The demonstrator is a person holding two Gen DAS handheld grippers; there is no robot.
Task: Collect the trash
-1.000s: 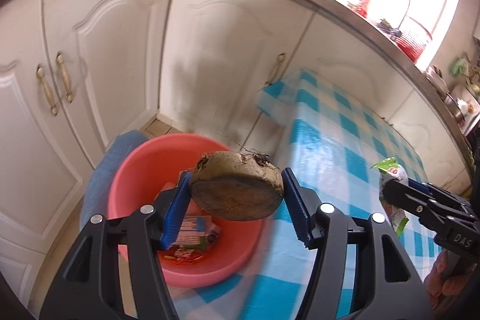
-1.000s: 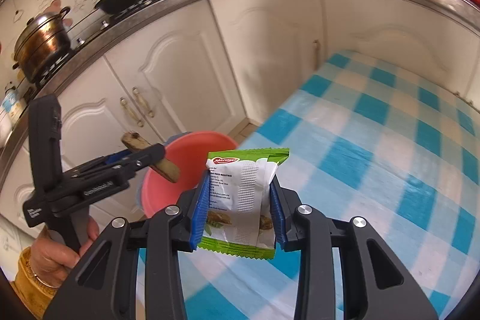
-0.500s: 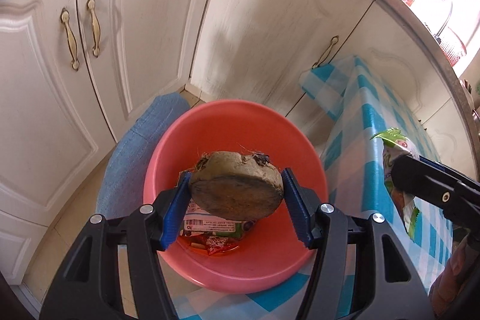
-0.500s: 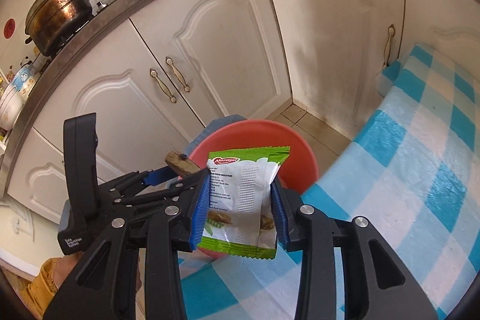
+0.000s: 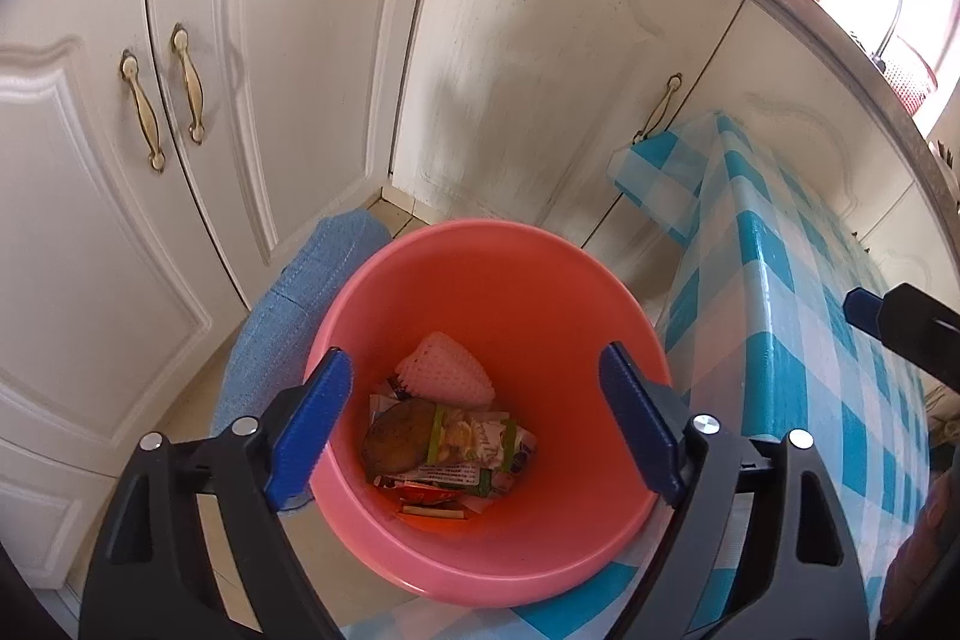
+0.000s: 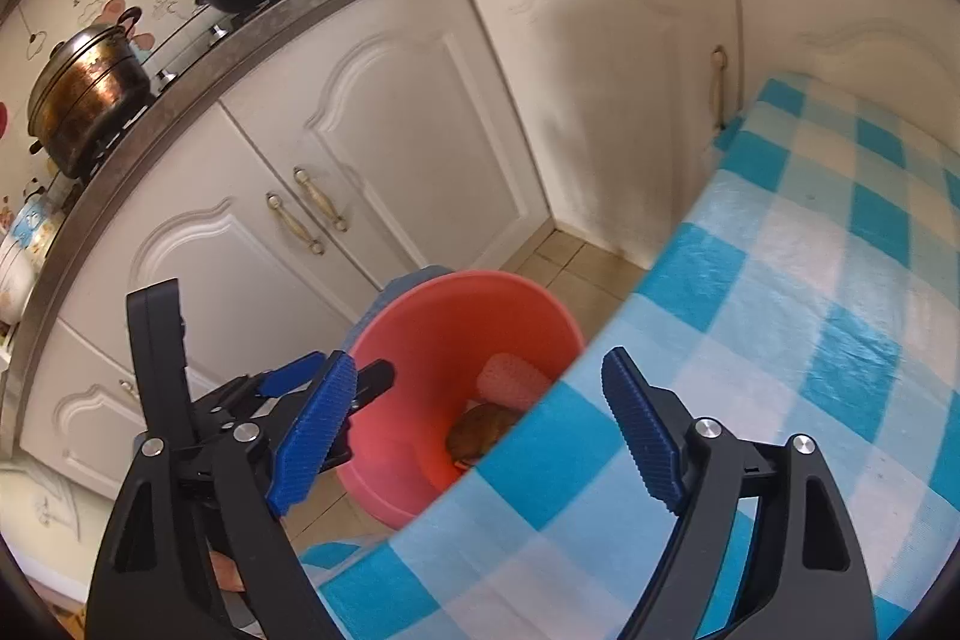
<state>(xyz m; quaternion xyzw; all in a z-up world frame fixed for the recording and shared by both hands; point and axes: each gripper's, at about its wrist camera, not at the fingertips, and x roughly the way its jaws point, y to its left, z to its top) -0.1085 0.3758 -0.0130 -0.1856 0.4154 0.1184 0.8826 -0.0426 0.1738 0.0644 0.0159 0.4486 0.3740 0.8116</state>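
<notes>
While the left gripper [image 5: 468, 421] hangs over the pink bucket [image 5: 504, 568], its jaws are opening with nothing between them. Brown root chunk [image 5: 396, 436] lies at the bucket bottom, well below the jaws, long axis roughly crosswise between them, a green snack wrapper [image 5: 474, 445] touching its right side. Right gripper [image 6: 471, 427] is over the checkered surface's [image 6: 780, 280] edge by the bucket, jaws opening too, nothing in them.
</notes>
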